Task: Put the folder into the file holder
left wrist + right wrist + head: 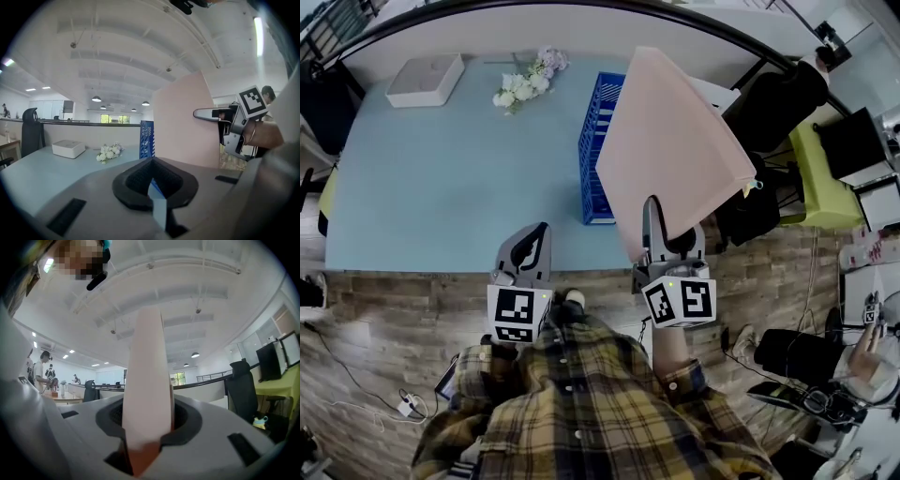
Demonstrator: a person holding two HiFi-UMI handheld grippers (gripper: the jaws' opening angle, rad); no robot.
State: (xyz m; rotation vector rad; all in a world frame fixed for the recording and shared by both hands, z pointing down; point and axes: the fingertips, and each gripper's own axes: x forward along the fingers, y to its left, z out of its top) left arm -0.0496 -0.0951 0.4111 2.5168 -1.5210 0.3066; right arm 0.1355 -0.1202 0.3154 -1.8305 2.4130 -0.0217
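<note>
Subject: the pink folder [675, 150]. It is off the table, standing on edge and tilted, above the table's near right corner, at about 1 o'clock from the person. It is not yet in the file holder.

Grip: the right gripper [654, 220] is clamped on the folder's lower corner, with the sheet running up between the jaws. The left gripper [534, 242], at 11 o'clock, carries nothing, and its jaws are drawn together.

Handling, as judged: the folder is thin and light, stiff enough to stand from a one-corner hold, though it may flex or swing. Its smooth face could slip. The firmer hold is low on the sheet, close to the fold.

Surroundings: the blue file holder [595, 150] stands at 12 o'clock, just left of the folder, on the pale blue table [441, 187]. White flowers [523, 84] lie at 11 o'clock. A white box [427, 80] lies beyond them at 10 o'clock.
</note>
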